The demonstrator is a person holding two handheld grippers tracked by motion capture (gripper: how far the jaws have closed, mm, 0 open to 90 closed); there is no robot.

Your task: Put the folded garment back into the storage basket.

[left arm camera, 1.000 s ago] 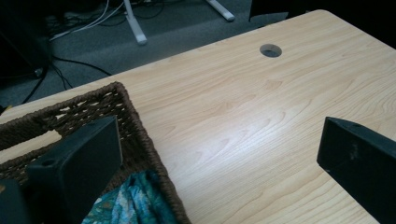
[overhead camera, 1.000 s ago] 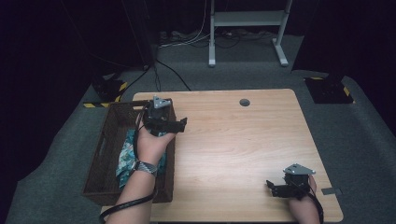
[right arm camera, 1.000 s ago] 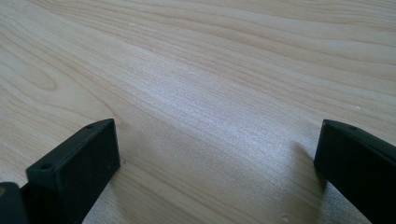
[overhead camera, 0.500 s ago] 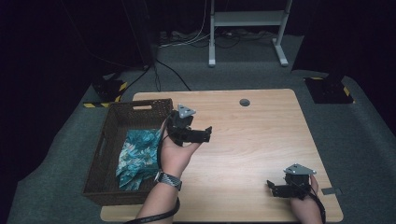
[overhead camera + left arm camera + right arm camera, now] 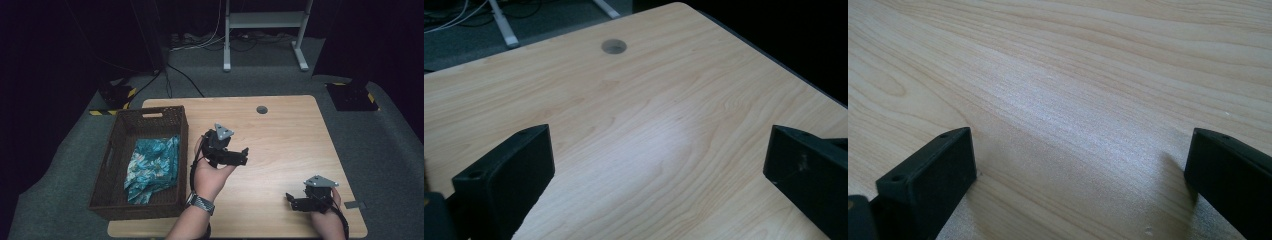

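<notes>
My left gripper (image 5: pixel 243 156) hangs over the middle of the wooden table (image 5: pixel 290 135), just right of the basket, jaws pointing right. In the left gripper view it (image 5: pixel 659 165) stands wide open above bare wood with nothing between the jaws. My right gripper (image 5: pixel 291 201) sits low at the table's front right corner, pointing left. In the right gripper view it (image 5: pixel 1080 165) is also wide open and holds nothing, close over the wood. A teal patterned cloth (image 5: pixel 150 165) lies crumpled inside the dark wicker basket (image 5: pixel 177 117) on the table's left side.
A round cable hole (image 5: pixel 261 109) sits near the table's far edge, also in the left gripper view (image 5: pixel 614 46). Beyond the table are a grey carpet, a white metal stand (image 5: pixel 227 40) and cables. A small grey tag (image 5: pixel 351 204) lies at the front right edge.
My left gripper has swung right and toward the person, from over the basket out above the table's middle. The cloth stays in the basket. The right gripper has not moved.
</notes>
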